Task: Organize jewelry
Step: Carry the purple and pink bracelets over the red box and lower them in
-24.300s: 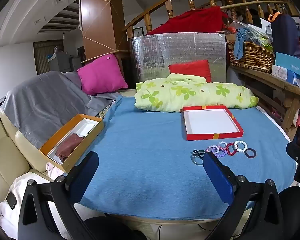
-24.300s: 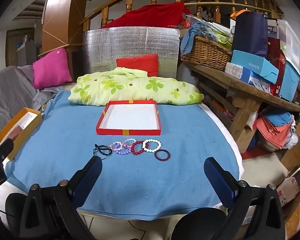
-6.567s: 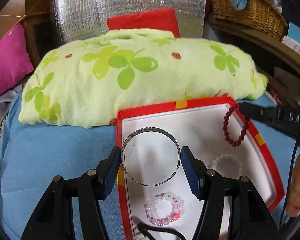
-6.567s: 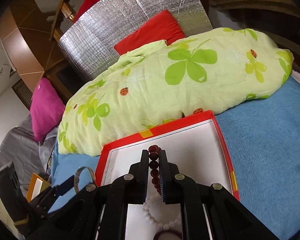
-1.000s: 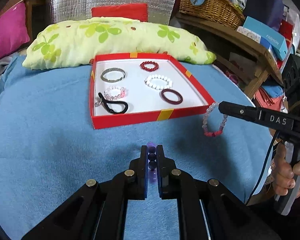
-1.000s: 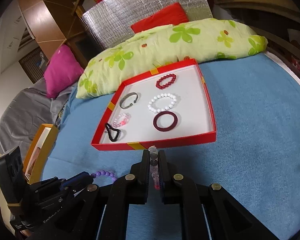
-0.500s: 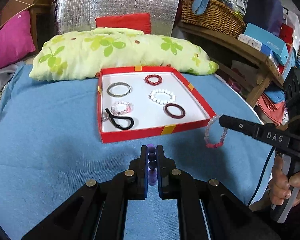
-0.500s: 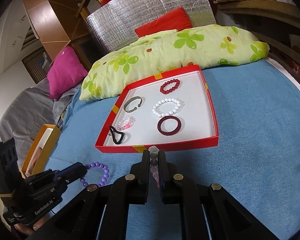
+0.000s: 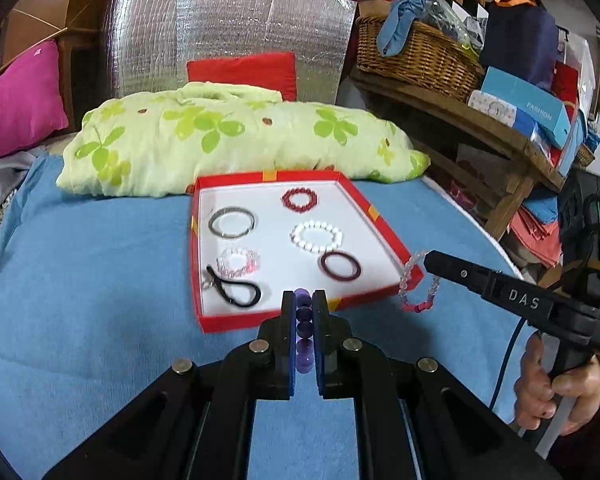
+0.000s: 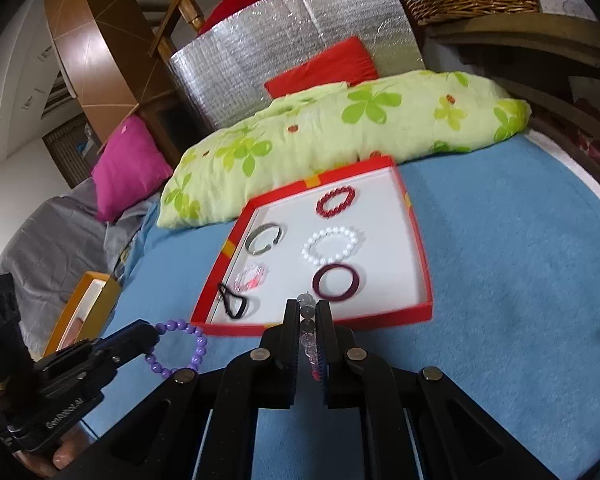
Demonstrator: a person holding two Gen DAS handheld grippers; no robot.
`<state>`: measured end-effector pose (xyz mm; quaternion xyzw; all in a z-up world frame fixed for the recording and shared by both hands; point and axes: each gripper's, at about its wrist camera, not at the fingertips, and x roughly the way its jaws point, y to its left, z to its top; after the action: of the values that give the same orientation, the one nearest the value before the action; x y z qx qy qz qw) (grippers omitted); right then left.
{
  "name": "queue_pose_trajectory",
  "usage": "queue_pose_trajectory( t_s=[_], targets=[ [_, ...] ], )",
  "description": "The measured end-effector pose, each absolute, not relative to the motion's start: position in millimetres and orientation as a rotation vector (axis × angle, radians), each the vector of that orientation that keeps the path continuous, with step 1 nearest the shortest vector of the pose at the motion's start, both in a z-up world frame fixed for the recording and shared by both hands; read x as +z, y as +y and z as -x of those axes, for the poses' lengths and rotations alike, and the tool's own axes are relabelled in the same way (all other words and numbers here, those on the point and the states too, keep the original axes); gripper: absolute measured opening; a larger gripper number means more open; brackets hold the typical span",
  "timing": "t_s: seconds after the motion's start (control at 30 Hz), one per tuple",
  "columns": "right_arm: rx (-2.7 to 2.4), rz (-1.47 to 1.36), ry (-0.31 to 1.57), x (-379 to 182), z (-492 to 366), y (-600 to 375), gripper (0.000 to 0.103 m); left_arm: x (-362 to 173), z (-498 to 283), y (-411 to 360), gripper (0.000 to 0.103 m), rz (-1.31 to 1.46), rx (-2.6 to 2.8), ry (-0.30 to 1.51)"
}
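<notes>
A red tray (image 9: 380, 224) (image 10: 418, 240) with a white floor lies on the blue cloth and holds several bracelets and a black hair tie (image 9: 236, 290). My left gripper (image 9: 303, 300) is shut on a purple bead bracelet (image 9: 303, 332), held above the cloth just before the tray's near edge; the bracelet hangs from it in the right wrist view (image 10: 180, 346). My right gripper (image 10: 307, 308) is shut on a clear and pink bead bracelet (image 10: 310, 340), which dangles by the tray's near right corner in the left wrist view (image 9: 414, 284).
A green clover-print bundle (image 9: 228, 140) lies behind the tray. An orange box (image 10: 82, 312) sits at the cloth's left edge. A wooden shelf with a wicker basket (image 9: 416, 56) and boxes stands to the right. A pink cushion (image 10: 128, 166) lies far left.
Both grippers have moved forward toward the tray's near edge, each still holding its bracelet. The tray's contents have not moved.
</notes>
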<state>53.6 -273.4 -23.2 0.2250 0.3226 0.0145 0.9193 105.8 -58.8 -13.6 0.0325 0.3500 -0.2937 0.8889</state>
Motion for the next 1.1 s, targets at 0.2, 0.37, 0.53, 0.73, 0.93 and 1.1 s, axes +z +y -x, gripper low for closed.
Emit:
queue_pose_trajectory(
  t_s=[0.2,0.37,0.53,0.73,0.93,1.1],
  targets=[
    [-0.008,-0.505,0.621,-13,-72,-292,0.009,16,-133,-77,0.008,-0.083,-0.635,0.689],
    [-0.021,-0.542,0.590,3,-101,-310,0.009,24,-155,-88,0.008,-0.036,-0.657,0.677],
    [-0.022,-0.576,0.592,1,-124,-323,0.009,9,-177,-97,0.008,0.006,-0.676,0.722],
    [-0.046,-0.581,0.645,-17,-143,-336,0.009,-11,-195,-114,0.008,-0.018,-0.685,0.778],
    [-0.064,-0.605,0.658,-28,-159,-345,0.009,-28,-197,-123,0.008,-0.044,-0.703,0.824],
    [-0.069,-0.616,0.661,-34,-172,-345,0.009,-35,-201,-123,0.008,-0.050,-0.704,0.849]
  ],
)
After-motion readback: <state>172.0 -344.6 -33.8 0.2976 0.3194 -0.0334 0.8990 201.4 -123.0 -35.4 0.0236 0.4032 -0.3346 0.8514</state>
